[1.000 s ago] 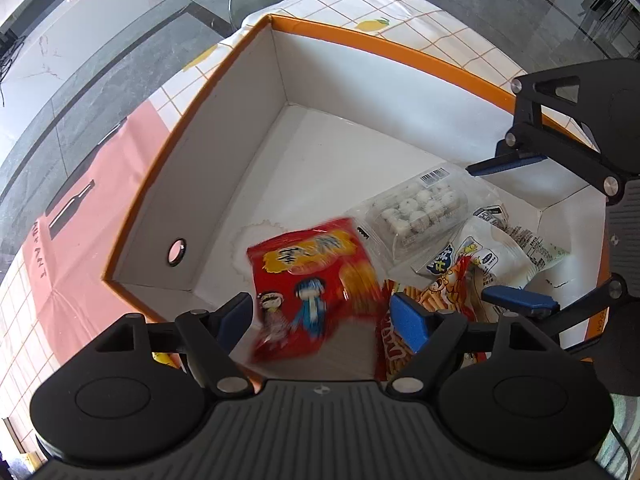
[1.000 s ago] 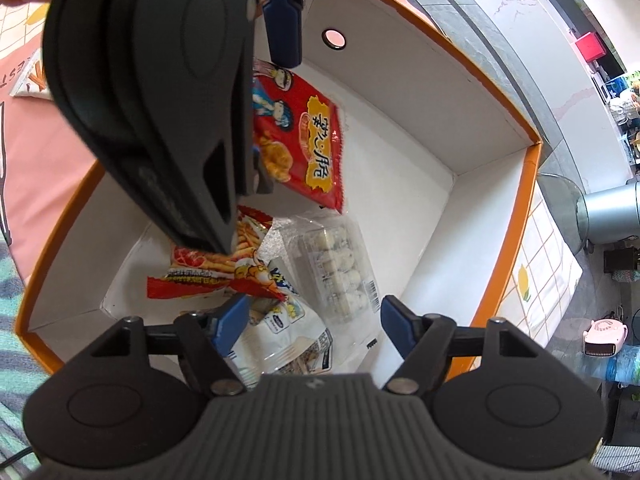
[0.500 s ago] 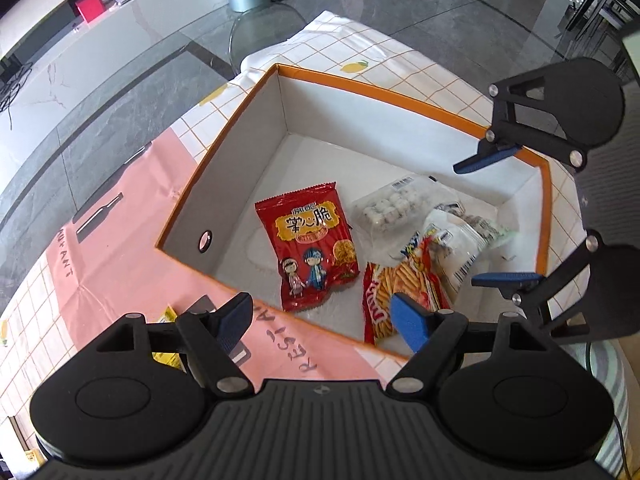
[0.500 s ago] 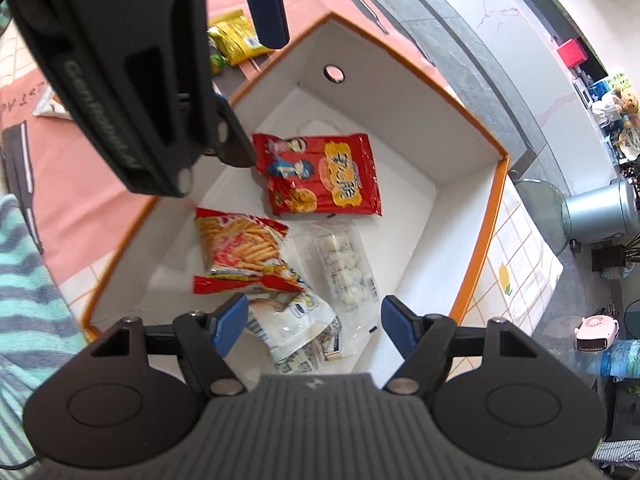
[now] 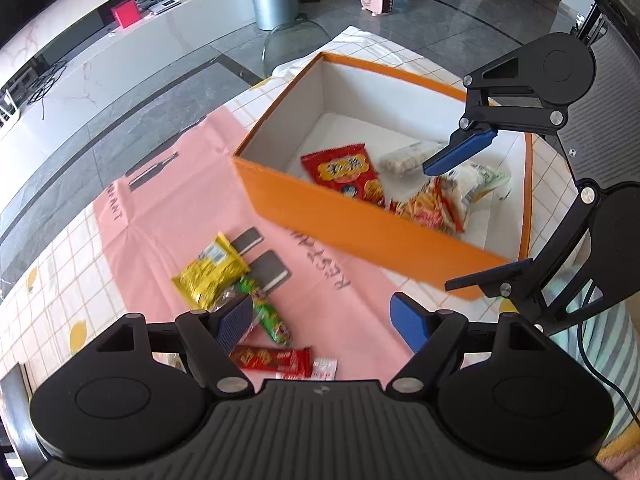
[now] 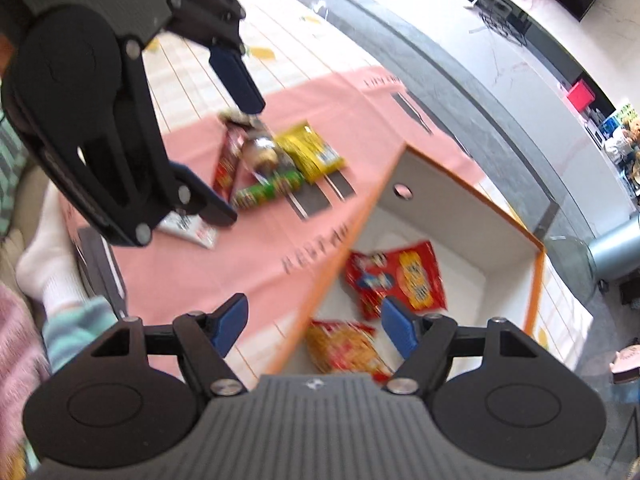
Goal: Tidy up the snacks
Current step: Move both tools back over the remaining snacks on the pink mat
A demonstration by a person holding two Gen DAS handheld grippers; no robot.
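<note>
Two tongs of mine hang wide and empty: left gripper [image 5: 322, 322] above the pink cloth [image 5: 168, 200], right gripper [image 6: 314, 326] over the orange cardboard box [image 5: 360, 228] holding a red snack bag [image 5: 344, 170]; a yellow packet [image 5: 210, 274] lies outside.

orange box [image 5: 360, 224] with white inside, open-topped, on the pink cloth, holding a red cartoon packet [image 5: 344, 172] lying flat, a red-yellow sticks packet [image 5: 430, 206], a clear tray of white balls [image 5: 404, 158], a pale bag [image 5: 480, 180], outside the box near its long wall a yellow packet [image 5: 210, 270], a green packet [image 5: 266, 312], a red bar [image 5: 272, 360]
</note>
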